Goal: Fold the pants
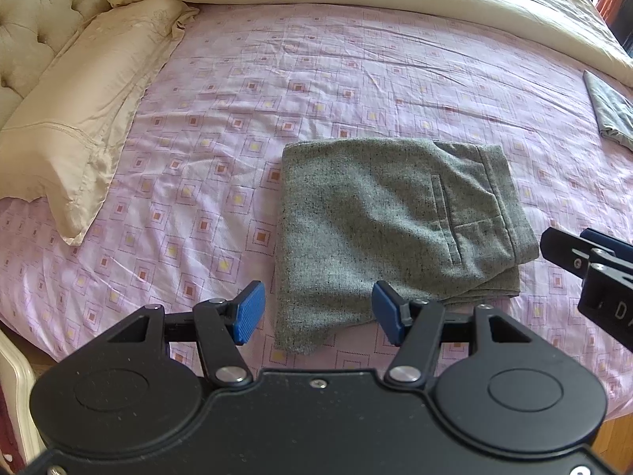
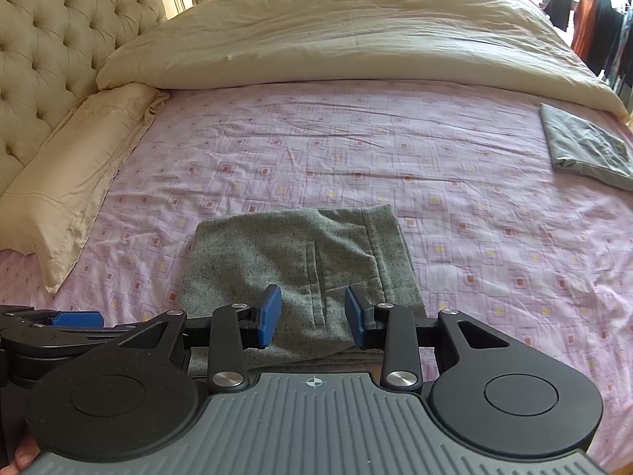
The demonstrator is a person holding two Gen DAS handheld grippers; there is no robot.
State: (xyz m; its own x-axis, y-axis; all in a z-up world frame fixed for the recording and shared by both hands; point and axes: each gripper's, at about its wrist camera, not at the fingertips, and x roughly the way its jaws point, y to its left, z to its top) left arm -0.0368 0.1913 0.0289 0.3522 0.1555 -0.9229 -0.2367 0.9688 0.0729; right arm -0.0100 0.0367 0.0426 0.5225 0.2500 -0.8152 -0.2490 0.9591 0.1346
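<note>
A: Looking finished? The grey pants (image 1: 395,229) lie folded in a compact stack on the bed (image 1: 356,79).
B: Seemingly; I can't tell if the lower layers line up. The left tool (image 1: 314,312) and right tool (image 2: 312,314) both hover spread, holding nothing.

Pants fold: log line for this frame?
pants: folded, flat on bed sheet | left gripper: open, empty | right gripper: open, empty | second folded grey garment: far right
</note>
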